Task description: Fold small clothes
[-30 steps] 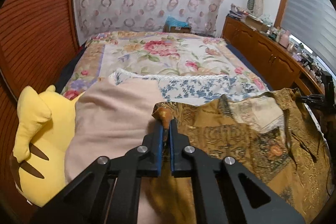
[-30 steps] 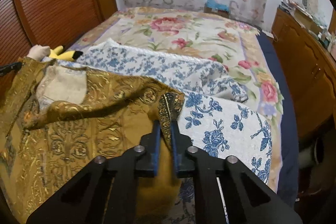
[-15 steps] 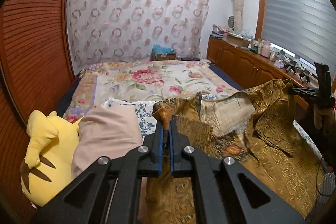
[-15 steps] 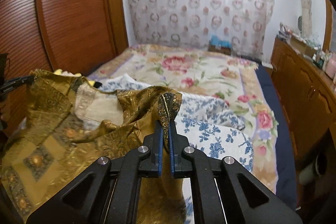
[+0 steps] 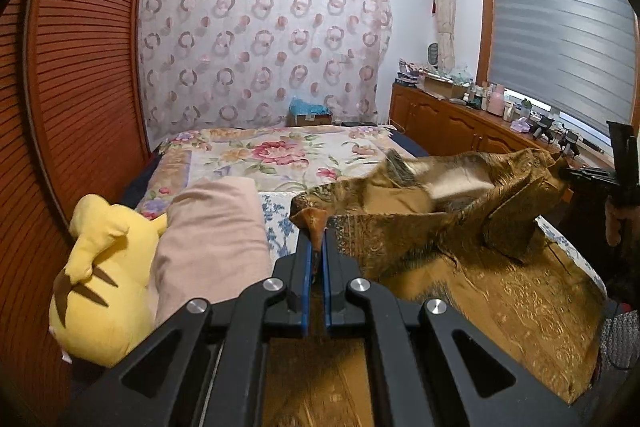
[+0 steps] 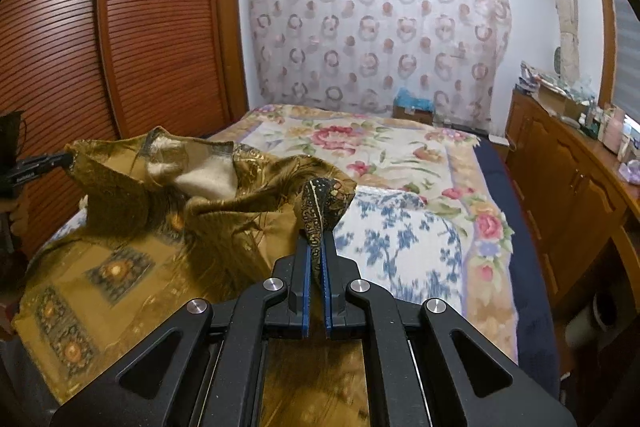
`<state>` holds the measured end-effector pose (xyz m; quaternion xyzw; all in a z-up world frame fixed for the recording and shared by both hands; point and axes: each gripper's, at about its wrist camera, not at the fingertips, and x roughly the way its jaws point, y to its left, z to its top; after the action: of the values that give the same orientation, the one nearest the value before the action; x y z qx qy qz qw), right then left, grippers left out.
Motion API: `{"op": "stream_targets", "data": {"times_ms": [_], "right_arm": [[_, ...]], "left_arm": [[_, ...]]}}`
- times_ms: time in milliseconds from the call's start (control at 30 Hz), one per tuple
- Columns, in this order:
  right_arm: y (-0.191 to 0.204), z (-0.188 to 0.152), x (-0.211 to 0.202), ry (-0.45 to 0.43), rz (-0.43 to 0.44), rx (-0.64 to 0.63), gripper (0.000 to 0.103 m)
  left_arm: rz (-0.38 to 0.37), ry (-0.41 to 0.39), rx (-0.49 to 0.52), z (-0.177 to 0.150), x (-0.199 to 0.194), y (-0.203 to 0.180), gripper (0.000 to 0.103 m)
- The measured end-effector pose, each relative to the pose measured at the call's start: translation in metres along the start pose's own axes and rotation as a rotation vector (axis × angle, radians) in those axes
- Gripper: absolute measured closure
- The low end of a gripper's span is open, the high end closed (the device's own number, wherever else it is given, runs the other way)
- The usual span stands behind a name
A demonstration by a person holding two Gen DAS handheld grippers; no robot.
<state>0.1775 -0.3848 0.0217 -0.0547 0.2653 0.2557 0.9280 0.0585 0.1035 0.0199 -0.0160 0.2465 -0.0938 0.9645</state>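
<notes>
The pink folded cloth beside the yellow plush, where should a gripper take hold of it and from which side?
Likely the near rounded fold of the pink cloth, approached from the near end, above the yellow plush. That edge bulges up free; its right side abuts the gold garment held by the left gripper.

The right gripper (image 6: 316, 247) is pinching a corner of the gold-brown patterned brocade garment (image 6: 160, 227), which is draping toward nine o'clock over the floral-quilted bed (image 6: 400, 155), where the left gripper (image 6: 44, 163) is gripping its far corner.
</notes>
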Motion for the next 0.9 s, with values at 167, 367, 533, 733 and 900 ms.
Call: {"op": "stream_targets", "data": {"times_ms": [167, 367, 533, 733, 900], "right_arm": [[0.005, -0.032, -0.022, 0.019, 0.009, 0.036, 0.101], [0.015, -0.064, -0.035, 0.057, 0.04, 0.087, 0.101], [0.022, -0.075, -0.043, 0.08, 0.035, 0.092, 0.101], [0.024, -0.073, -0.06, 0.09, 0.025, 0.068, 0.101], [0.027, -0.08, -0.075, 0.112, 0.012, 0.054, 0.101]], "left_arm": [[0.013, 0.02, -0.009, -0.024, -0.019, -0.002, 0.102], [0.03, 0.023, -0.051, -0.049, -0.031, 0.007, 0.102], [0.047, 0.023, -0.066, -0.06, -0.045, 0.016, 0.102], [0.048, -0.008, -0.056, -0.053, -0.065, 0.012, 0.102], [0.041, 0.019, -0.049, -0.056, -0.078, 0.006, 0.101]]}}
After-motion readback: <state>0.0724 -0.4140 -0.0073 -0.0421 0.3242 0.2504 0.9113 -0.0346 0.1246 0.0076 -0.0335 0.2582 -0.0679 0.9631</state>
